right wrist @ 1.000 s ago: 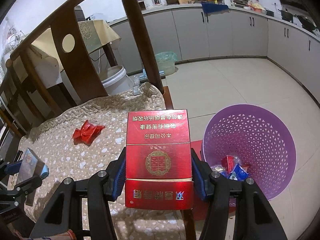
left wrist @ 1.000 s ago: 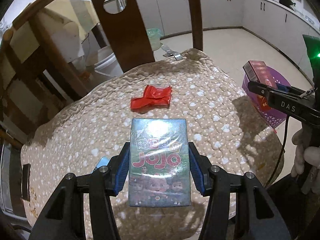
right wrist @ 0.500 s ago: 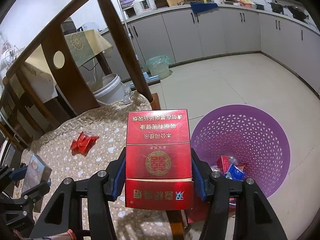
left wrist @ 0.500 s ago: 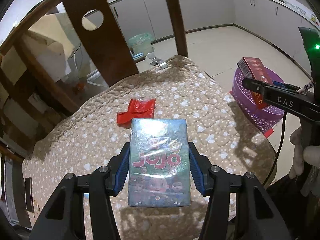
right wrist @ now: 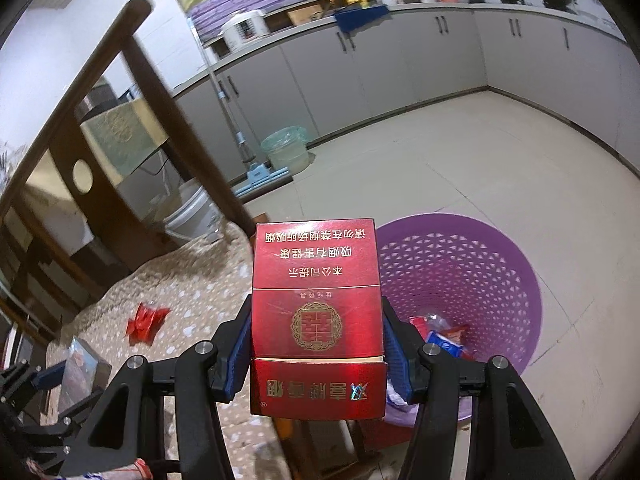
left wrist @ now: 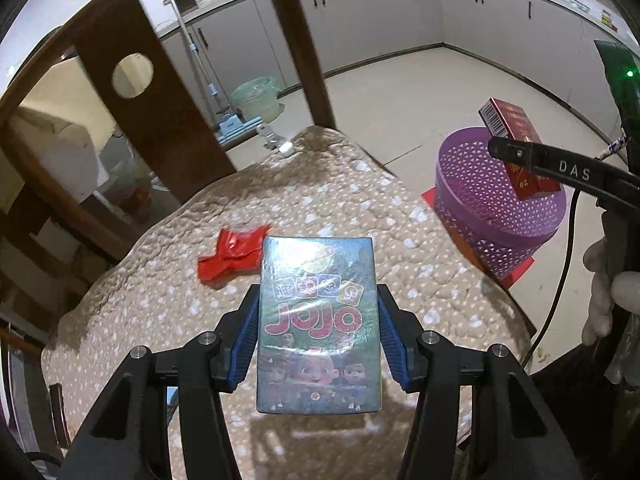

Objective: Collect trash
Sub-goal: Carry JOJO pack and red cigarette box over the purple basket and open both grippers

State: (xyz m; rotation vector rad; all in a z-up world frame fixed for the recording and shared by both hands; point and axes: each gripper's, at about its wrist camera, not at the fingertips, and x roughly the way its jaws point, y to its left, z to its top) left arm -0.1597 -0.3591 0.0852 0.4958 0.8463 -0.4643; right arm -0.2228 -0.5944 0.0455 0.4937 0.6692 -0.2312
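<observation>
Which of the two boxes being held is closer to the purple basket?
The red box, held over the basket; the blue cartoon box is above the cushion.

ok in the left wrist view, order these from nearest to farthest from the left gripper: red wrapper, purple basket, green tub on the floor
1. red wrapper: on the quilted cushion, just ahead-left of the left gripper.
2. purple basket: on the floor to the right, off the cushion's edge.
3. green tub: far back on the floor by the cabinets.

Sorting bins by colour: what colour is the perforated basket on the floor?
Purple; the basket shows best in the right wrist view.
</observation>
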